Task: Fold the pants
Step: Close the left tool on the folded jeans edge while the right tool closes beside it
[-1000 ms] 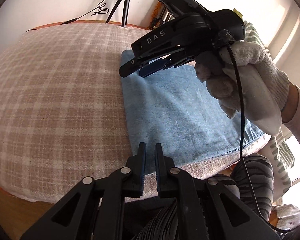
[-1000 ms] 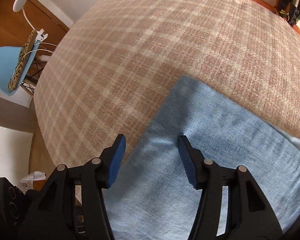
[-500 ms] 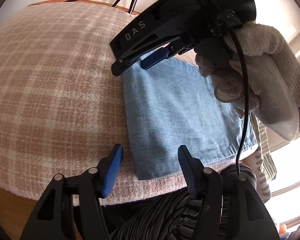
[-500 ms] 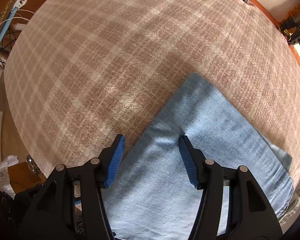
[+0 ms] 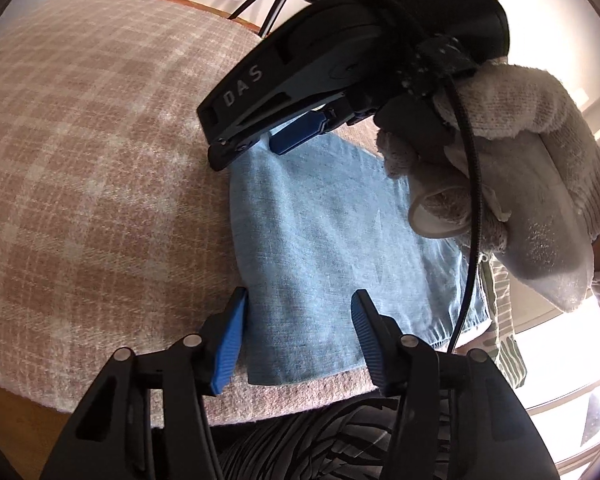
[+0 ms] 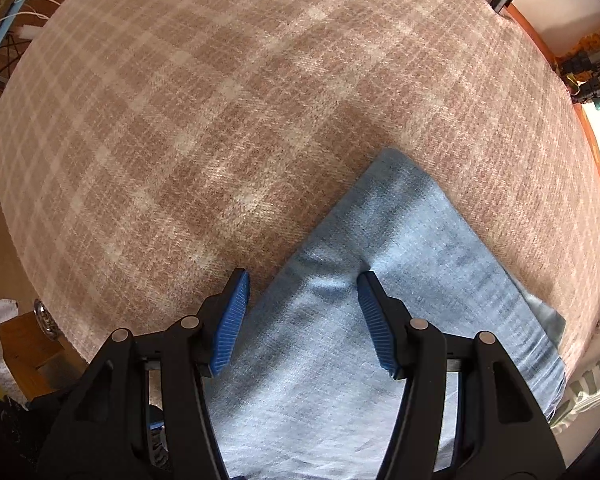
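The light blue pants (image 5: 324, 236) lie folded into a flat rectangle on the plaid cloth (image 5: 92, 168). My left gripper (image 5: 298, 328) is open, hovering over the pants' near left edge and holding nothing. My right gripper (image 6: 302, 308) is open above the pants (image 6: 380, 320) near their folded left edge and far corner. In the left wrist view the right gripper (image 5: 260, 140), held by a white-gloved hand (image 5: 516, 184), hangs over the pants' far end.
The plaid cloth (image 6: 220, 100) covers a table with an orange-brown rim (image 6: 540, 36). Tripod legs (image 5: 276, 4) stand behind the far edge. A striped garment (image 5: 340, 440) lies below the near edge. Cardboard and clutter (image 6: 16, 352) sit on the floor at left.
My left gripper opened from shut and moved forward over the pants' near edge. The right gripper drew back and rose a little, staying open.
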A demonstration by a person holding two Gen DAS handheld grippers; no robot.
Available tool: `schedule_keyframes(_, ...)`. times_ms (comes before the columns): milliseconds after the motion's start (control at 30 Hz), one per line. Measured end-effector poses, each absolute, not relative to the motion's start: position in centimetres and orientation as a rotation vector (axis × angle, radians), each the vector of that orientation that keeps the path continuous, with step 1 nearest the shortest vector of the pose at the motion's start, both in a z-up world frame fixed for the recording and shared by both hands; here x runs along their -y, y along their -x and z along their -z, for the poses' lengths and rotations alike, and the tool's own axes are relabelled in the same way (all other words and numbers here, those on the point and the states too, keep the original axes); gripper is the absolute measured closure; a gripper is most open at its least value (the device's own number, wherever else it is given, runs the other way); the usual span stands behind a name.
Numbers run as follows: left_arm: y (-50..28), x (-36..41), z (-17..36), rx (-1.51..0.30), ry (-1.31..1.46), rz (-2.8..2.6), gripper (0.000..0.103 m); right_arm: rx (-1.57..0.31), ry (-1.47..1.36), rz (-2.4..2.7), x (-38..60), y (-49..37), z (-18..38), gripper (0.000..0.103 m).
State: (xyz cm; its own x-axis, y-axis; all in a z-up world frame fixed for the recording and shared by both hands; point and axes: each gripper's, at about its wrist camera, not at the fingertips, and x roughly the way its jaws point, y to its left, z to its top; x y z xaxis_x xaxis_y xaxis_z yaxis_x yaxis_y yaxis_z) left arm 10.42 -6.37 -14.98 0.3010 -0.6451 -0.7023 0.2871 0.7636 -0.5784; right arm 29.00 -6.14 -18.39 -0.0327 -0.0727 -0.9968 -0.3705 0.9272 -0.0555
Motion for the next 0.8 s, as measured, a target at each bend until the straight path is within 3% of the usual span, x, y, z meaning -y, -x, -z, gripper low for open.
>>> schedule_keyframes(267,-11.0,6.5,14.7,-1.106,0.327,0.587,0.053,-1.592,0.286,-0.279,7.0,-28.5,17.4,0.075)
schedule_keyframes(467,-11.9,5.8,15.5,-1.137,0.369,0.579,0.053,-1.573,0.114,-0.313,9.5,-28.8,15.9,0.087)
schedule_keyframes(567,-11.9,6.6,15.5,-1.128,0.364,0.59,0.053,-1.568,0.079,-0.33,10.4,-28.8,15.3,0.087)
schedule_keyframes(633,-12.0,6.9,15.6,-1.135,0.391,0.615,0.065,-1.562,0.112,-0.34,10.5,-28.9,15.0,0.086)
schedule_keyframes(667,-12.0,7.3,15.7,-1.143,0.392,0.618,0.076,-1.562,0.12,-0.342,10.6,-28.8,14.7,0.082)
schedule_keyframes(700,-12.0,7.4,15.7,-1.143,0.387,0.612,0.076,-1.564,0.134,-0.34,10.5,-28.8,14.5,0.077)
schedule_keyframes(767,-11.9,7.3,15.6,-1.127,0.386,0.617,0.08,-1.552,0.143,-0.33,10.3,-28.6,13.9,0.055)
schedule_keyframes(800,-11.8,7.3,15.5,-1.123,0.387,0.616,0.082,-1.552,0.142,-0.326,10.3,-28.7,13.8,0.052)
